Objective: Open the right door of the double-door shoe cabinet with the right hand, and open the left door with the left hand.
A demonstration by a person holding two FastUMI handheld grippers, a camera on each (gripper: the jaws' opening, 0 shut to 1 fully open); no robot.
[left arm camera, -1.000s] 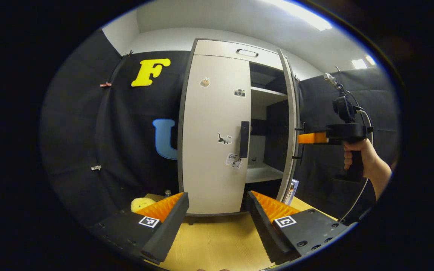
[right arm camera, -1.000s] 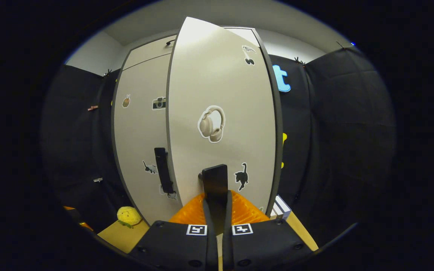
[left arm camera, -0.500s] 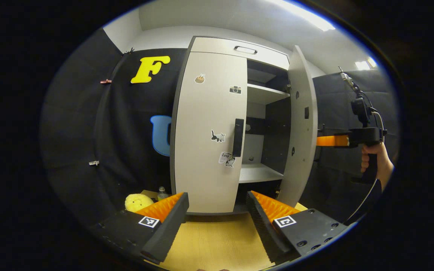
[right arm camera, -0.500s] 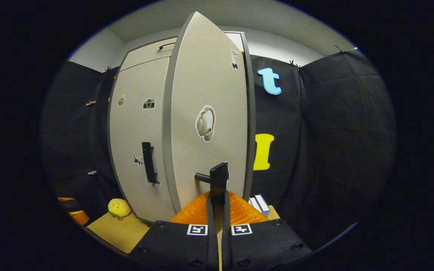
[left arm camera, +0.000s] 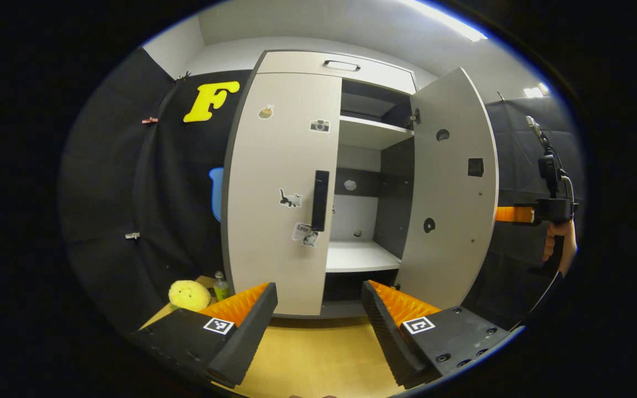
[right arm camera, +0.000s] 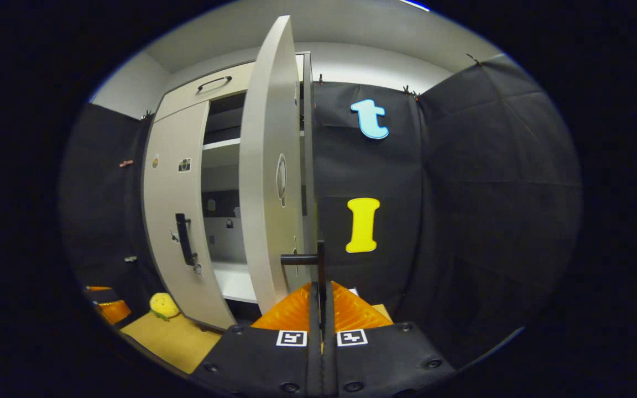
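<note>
Your left gripper [left arm camera: 318, 320] hangs open before the shoe cabinet [left arm camera: 318, 182]: left door [left arm camera: 282, 188] closed, right door [left arm camera: 451, 188] swung wide (shelves showing), yellow plush [left arm camera: 189, 294] at its left foot.

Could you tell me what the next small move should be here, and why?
Probably move the open left gripper forward to the left door's handle: the right door stands wide open with the right gripper shut on its handle, while the left door looks closed and untouched.

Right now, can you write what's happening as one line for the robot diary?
right door: swung wide open | right gripper: shut on right door handle | left door: closed | left gripper: open, off left door handle | next: probably left door
</note>
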